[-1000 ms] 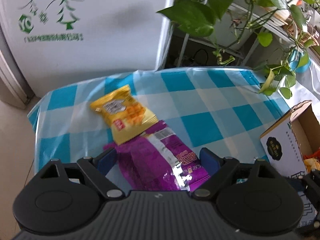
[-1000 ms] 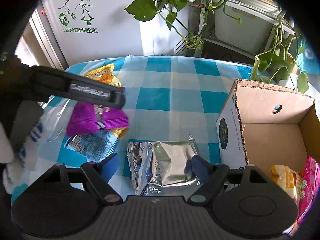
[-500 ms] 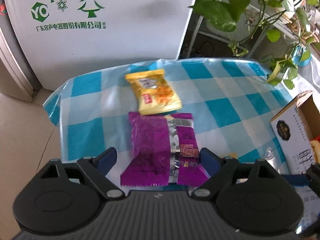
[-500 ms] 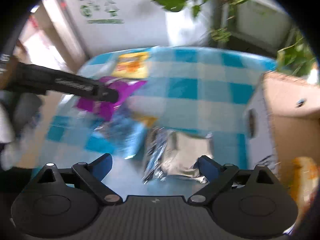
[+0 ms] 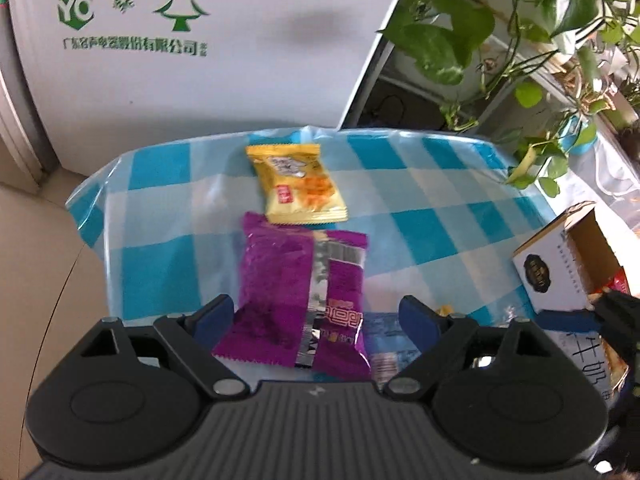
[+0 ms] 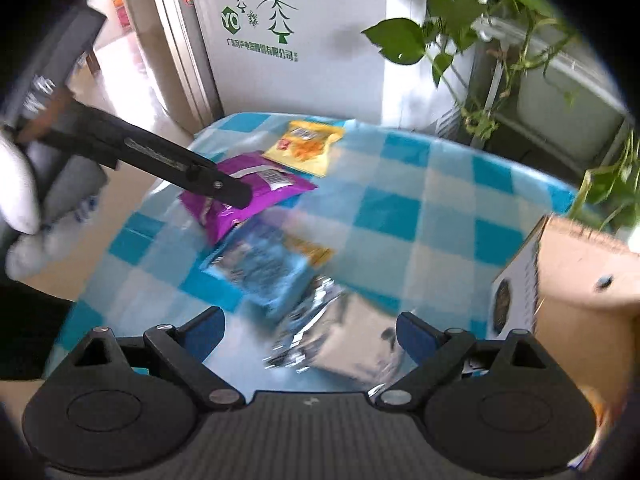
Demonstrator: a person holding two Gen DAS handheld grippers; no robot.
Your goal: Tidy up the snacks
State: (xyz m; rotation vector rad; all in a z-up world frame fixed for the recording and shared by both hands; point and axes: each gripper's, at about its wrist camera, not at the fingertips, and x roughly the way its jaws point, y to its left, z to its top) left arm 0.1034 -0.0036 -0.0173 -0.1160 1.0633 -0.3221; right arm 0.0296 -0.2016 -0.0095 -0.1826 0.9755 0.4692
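A purple snack pack (image 5: 296,300) lies on the blue-checked tablecloth (image 5: 420,216), between the open fingers of my left gripper (image 5: 316,316). A yellow snack pack (image 5: 298,184) lies just beyond it. In the right wrist view a silver foil pack (image 6: 344,340) lies between the open fingers of my right gripper (image 6: 310,330), with a blue pack (image 6: 260,268) to its left, the purple pack (image 6: 248,196) and the yellow pack (image 6: 306,146) further back. The left gripper's arm (image 6: 160,160) reaches over the purple pack. A cardboard box (image 6: 560,284) with snacks inside stands at the right.
A white appliance with green tree logo (image 5: 160,40) stands behind the table. Trailing green plants (image 5: 480,32) hang on a rack at the back right. The table's left edge drops to a tiled floor (image 5: 36,260). The box also shows in the left view (image 5: 560,272).
My left gripper has pulled back and turned so the purple pack lies straight between its fingers. My right gripper has swung left, and the box has shifted to the frame's right edge.
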